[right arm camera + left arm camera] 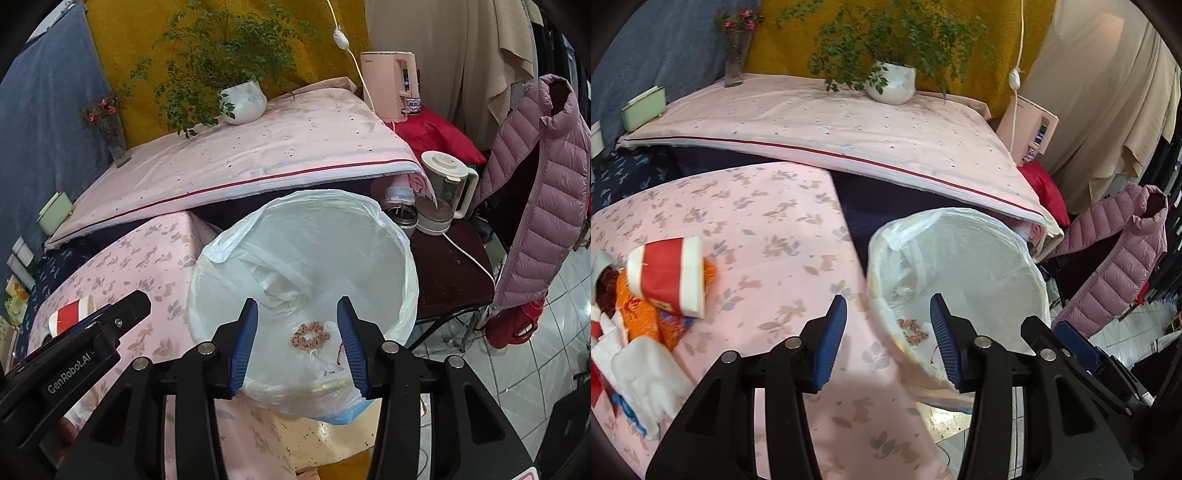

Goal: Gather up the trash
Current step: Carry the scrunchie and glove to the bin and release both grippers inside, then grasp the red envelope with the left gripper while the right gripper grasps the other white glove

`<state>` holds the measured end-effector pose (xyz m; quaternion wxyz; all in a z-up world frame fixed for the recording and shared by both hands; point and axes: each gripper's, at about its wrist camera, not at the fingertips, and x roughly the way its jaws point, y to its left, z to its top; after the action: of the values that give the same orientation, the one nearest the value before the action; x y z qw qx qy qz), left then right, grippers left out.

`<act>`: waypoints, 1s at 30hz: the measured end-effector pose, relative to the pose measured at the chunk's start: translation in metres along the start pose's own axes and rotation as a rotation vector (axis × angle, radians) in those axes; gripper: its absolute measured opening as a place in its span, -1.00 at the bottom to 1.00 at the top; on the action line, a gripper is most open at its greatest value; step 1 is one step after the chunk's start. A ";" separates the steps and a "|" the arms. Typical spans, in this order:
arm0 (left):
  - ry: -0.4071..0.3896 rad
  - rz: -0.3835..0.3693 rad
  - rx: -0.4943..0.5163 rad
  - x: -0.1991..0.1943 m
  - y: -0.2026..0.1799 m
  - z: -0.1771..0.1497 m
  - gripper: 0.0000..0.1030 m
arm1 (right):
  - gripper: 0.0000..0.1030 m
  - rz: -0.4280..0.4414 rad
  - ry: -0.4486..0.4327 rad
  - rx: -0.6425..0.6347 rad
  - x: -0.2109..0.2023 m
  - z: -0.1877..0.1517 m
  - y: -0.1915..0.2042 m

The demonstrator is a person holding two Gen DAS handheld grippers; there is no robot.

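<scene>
A bin lined with a white plastic bag (306, 258) stands beside the pink rabbit-print table (768, 236). At its bottom lies a pink ring-shaped scrap (310, 336) with a bit of white paper. My right gripper (297, 341) hangs open over the bin's near rim with nothing between its blue pads. My left gripper (888, 339) is open too and holds nothing, straddling the table edge and the bin's (960, 266) left rim. On the table's left lie a red-and-white paper cup (670, 277) on its side, orange wrappers (639, 314) and white tissues (646, 373).
Behind is a higher pink-covered surface (831, 122) with a potted plant (892, 83) and a flower vase (735, 62). Right of the bin stand a dark side table (450, 269) with a blender jug (441, 192), a pink kettle (389, 85), a hanging pink puffer jacket (546, 184) and tiled floor (535, 350).
</scene>
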<state>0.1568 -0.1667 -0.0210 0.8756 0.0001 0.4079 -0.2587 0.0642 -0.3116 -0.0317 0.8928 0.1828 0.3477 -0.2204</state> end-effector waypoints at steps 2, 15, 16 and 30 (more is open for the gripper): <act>-0.012 0.015 -0.015 -0.009 0.009 -0.002 -0.04 | -0.09 0.008 0.000 -0.018 -0.005 -0.003 0.009; -0.065 0.148 -0.117 -0.067 0.083 -0.025 0.08 | -0.03 0.086 0.007 -0.113 -0.036 -0.026 0.073; -0.067 0.160 -0.121 -0.071 0.089 -0.027 0.09 | -0.02 0.093 0.010 -0.121 -0.038 -0.028 0.078; -0.098 0.342 -0.198 -0.123 0.184 -0.069 0.41 | 0.12 0.174 0.066 -0.252 -0.048 -0.066 0.160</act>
<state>0.1256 0.0633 -0.0176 0.9213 -0.0291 0.3824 -0.0648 0.0804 -0.1331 -0.0161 0.9124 0.1058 0.3848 -0.0906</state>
